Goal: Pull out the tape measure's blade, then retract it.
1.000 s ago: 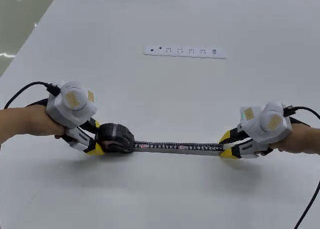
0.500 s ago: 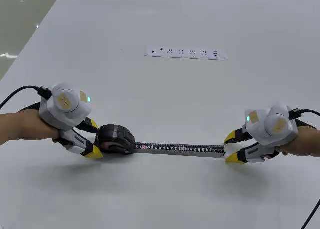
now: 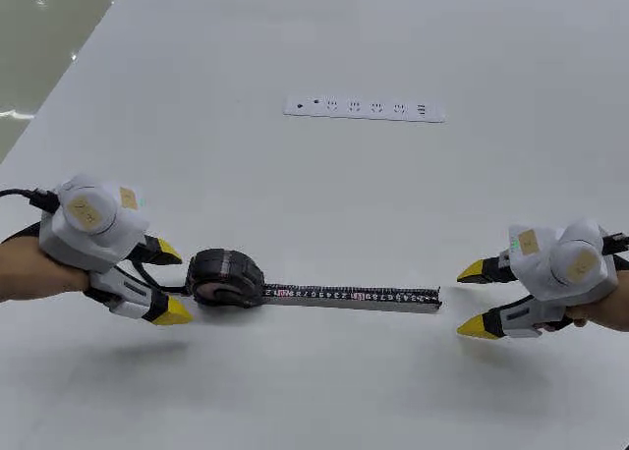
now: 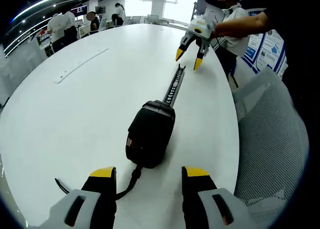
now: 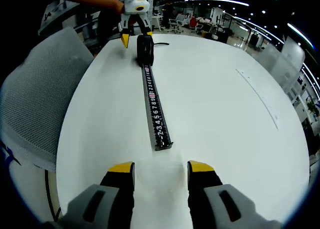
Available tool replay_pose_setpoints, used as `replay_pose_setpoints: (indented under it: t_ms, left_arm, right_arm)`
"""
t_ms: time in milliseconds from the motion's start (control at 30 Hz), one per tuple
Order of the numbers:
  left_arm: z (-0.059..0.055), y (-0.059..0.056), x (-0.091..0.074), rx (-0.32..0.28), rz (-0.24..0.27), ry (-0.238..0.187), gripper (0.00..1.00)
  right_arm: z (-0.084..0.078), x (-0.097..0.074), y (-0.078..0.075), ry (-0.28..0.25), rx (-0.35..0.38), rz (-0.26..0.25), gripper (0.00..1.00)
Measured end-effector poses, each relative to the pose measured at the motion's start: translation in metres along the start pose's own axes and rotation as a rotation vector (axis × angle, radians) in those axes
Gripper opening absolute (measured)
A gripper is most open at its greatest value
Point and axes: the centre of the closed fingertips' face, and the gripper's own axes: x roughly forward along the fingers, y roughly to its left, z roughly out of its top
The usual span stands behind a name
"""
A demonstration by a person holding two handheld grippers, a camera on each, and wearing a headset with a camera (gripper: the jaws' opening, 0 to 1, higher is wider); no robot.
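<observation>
On the white desk [image 3: 324, 195] the black, rounded tape measure case [image 3: 226, 277] lies with its dark, numbered metal blade [image 3: 354, 296] drawn out flat. The blade's long axis runs straight from one gripper to the other. The left gripper [image 3: 173, 281] sits just behind the case, its yellow-tipped jaws wide and empty, with the case dead ahead and untouched. The right gripper [image 3: 471, 299] faces the blade's hooked end [image 5: 162, 145], near but apart, its jaws likewise spread on nothing. The pull-out looks done and retraction remains. That likely falls to the left gripper, the nearer to the case, closing straight ahead. A long white power strip [image 3: 364, 107] lies well beyond.
</observation>
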Motion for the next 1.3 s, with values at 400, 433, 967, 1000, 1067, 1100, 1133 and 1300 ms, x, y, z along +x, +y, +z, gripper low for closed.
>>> replay_pose_setpoints:
  t_ms: [400, 433, 967, 1000, 1067, 1100, 1133, 1300]
  left_arm:
    - [-0.004, -0.013, -0.015, -0.083, 0.069, -0.113, 0.56]
    - [-0.004, -0.015, -0.016, -0.085, 0.076, -0.119, 0.57]
    - [0.009, -0.039, -0.03, -0.165, 0.175, -0.256, 0.64]
    - [0.01, -0.04, -0.03, -0.171, 0.183, -0.266, 0.65]
    - [0.013, -0.043, -0.032, -0.194, 0.197, -0.288, 0.66]
    - [0.013, -0.046, -0.033, -0.202, 0.202, -0.303, 0.67]
    - [0.014, -0.047, -0.034, -0.211, 0.208, -0.31, 0.67]
    - [0.013, -0.058, -0.036, -0.22, 0.227, -0.316, 0.69]
  right_arm:
    - [0.005, -0.015, 0.008, -0.068, 0.095, -0.08, 0.51]
    - [0.005, -0.016, 0.009, -0.071, 0.103, -0.086, 0.52]
    - [0.022, -0.031, 0.032, -0.171, 0.218, -0.177, 0.65]
    - [0.024, -0.034, 0.034, -0.174, 0.224, -0.184, 0.66]
    - [0.026, -0.035, 0.037, -0.185, 0.237, -0.197, 0.67]
    - [0.026, -0.035, 0.038, -0.189, 0.243, -0.204, 0.68]
    - [0.026, -0.034, 0.04, -0.194, 0.249, -0.207, 0.68]
    - [0.029, -0.037, 0.046, -0.221, 0.29, -0.232, 0.71]
